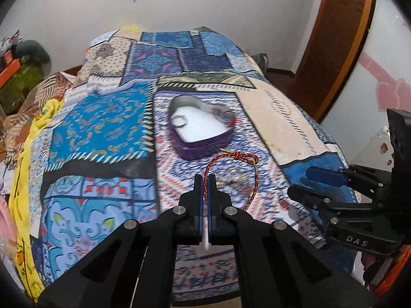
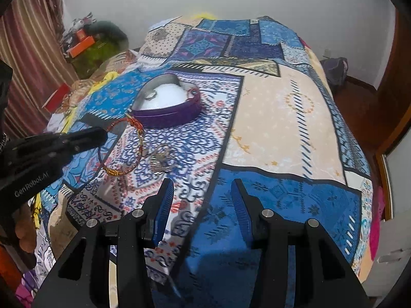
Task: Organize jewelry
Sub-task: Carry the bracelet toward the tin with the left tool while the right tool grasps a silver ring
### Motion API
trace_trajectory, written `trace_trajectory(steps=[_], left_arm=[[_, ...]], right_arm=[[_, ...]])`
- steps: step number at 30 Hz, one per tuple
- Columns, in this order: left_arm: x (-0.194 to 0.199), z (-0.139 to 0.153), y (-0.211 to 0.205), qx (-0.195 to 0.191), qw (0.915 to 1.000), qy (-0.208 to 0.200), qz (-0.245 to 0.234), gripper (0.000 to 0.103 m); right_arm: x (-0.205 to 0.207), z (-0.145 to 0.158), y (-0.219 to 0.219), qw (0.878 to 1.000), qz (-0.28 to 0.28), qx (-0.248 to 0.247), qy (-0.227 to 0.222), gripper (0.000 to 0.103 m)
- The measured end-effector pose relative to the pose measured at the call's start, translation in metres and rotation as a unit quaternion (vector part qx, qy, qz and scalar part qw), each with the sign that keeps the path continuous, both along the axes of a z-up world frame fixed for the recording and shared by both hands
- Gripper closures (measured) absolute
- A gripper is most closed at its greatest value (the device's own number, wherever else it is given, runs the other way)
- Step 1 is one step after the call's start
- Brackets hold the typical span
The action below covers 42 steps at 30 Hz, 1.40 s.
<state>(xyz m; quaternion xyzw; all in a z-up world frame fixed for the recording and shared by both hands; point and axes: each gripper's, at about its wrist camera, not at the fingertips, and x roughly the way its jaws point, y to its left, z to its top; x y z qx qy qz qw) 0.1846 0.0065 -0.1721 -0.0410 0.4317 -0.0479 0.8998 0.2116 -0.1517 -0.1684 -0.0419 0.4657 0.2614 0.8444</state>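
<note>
My left gripper (image 1: 205,179) is shut on a red and gold cord bracelet (image 1: 226,155), pinching the cord at the fingertips. In the right wrist view the bracelet (image 2: 140,143) loops out from the left gripper (image 2: 99,134), low over the blanket. Just beyond it sits an open purple heart-shaped box (image 1: 203,150) with a white lining and a small ring-like piece inside; the right wrist view shows the box (image 2: 167,116) too. A small silvery jewelry piece (image 2: 160,159) lies on the blanket near the bracelet. My right gripper (image 2: 203,187) hovers open and empty over a blue patch.
A patchwork blanket (image 1: 102,128) covers the bed. Yellow cloth (image 1: 30,133) and piled fabrics lie along the left edge, with an orange box (image 1: 10,69) behind. On the right are a wooden door frame (image 1: 334,38) and the right gripper (image 1: 316,177).
</note>
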Motion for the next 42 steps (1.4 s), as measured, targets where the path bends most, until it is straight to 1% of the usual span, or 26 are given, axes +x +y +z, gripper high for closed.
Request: trace_trajectory(steps=[5,11,21,23,24,25,34,42], left_arm=[[-0.005,-0.013,0.019,0.005,0.9998,0.014,0.009,0.102],[-0.008,-0.032,0.027,0.015,0.9994,0.032,0.006,0.102],[-0.005,-0.050,0.028,0.000,0.9990,0.045,-0.004,0.102],[-0.004,-0.052,0.028,-0.001,0.9989,0.046,-0.005,0.102],[-0.005,-0.051,0.027,-0.001,0.9990,0.044,-0.005,0.102],[-0.005,-0.050,0.028,-0.001,0.9991,0.042,-0.005,0.102],[-0.006,-0.031,0.028,0.000,0.9998,0.017,-0.003,0.102],[-0.005,-0.003,0.026,0.006,0.9998,-0.019,-0.004,0.102]], right_arm=[[0.007,-0.008,0.021,1.000,0.022,-0.010,0.012,0.060],[0.014,-0.015,0.038,0.998,0.042,-0.026,0.025,0.060],[0.017,-0.020,0.046,0.997,0.053,-0.042,0.023,0.060],[0.016,-0.020,0.046,0.998,0.055,-0.039,0.020,0.062],[0.016,-0.020,0.046,0.997,0.056,-0.038,0.020,0.070],[0.016,-0.020,0.046,0.997,0.058,-0.036,0.020,0.074],[0.015,-0.014,0.040,0.998,0.048,-0.022,0.017,0.075],[0.014,0.007,0.028,1.000,0.028,-0.009,-0.007,0.075]])
